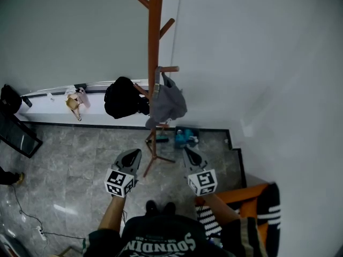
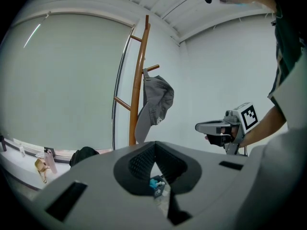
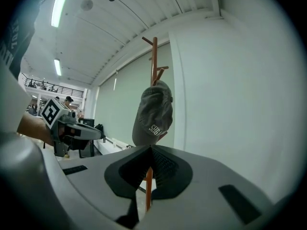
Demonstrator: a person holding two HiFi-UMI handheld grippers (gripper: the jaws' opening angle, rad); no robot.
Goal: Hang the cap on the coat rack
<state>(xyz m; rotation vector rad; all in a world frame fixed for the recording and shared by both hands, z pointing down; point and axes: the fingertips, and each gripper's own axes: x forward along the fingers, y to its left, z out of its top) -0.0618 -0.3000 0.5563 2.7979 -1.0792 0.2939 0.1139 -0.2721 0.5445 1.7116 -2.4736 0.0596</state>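
Cap (image 1: 167,101) hangs from side peg of coat rack (image 1: 155,36), drooping limp against pole. Black bag (image 1: 122,98) sits just beside pole on opposite side, at edge of white ledge (image 1: 53,103). Rack stands near room corner; white wall (image 1: 268,63) crowds its right side. Blue items (image 1: 182,138) lie on floor near rack feet. Left gripper (image 1: 128,158) and right gripper (image 1: 192,155) are both pinched closed, nothing between jaws, side by side, well apart from cap. Grey tile floor (image 1: 69,165) gives open room to left.

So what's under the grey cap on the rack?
The coat rack's legs and a dark box holding blue things. From above, the cap covers part of the pole.
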